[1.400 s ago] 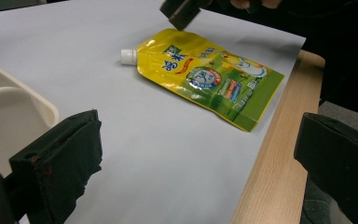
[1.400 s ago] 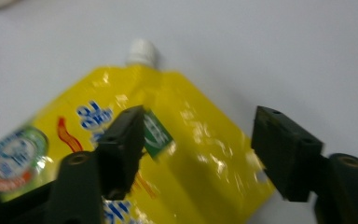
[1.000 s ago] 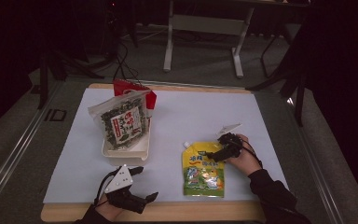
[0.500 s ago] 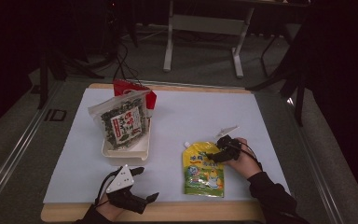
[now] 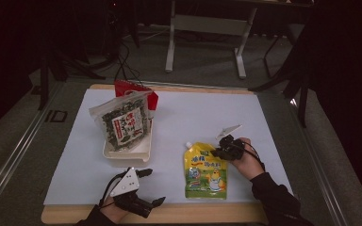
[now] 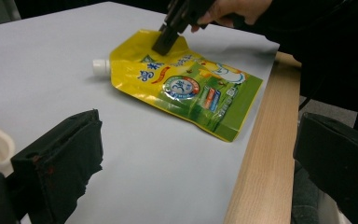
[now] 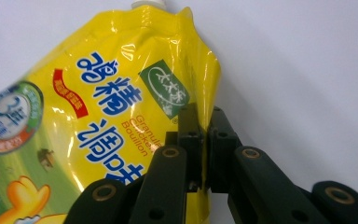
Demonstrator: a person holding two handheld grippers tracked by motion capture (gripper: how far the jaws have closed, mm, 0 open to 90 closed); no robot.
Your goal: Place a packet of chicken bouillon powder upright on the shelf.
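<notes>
The right tongs (image 7: 204, 140) have just been closing and now pinch the upper right edge of the yellow pouch (image 5: 205, 169), which lies flat on the white counter (image 5: 264, 117) with its white cap (image 6: 100, 66) pointing away from the person. The left tongs (image 5: 151, 186) rest wide open with nothing between them, well to the left of the pouch. Compared with a second ago, the right tongs have shifted slightly onto that edge; the pouch lies where it did.

The soft plastic spouted pouch (image 5: 205, 169) is yellow fading to green, with blue and orange lettering and a white cap. The worktop (image 5: 193, 117) is white, edged in pale wood.
</notes>
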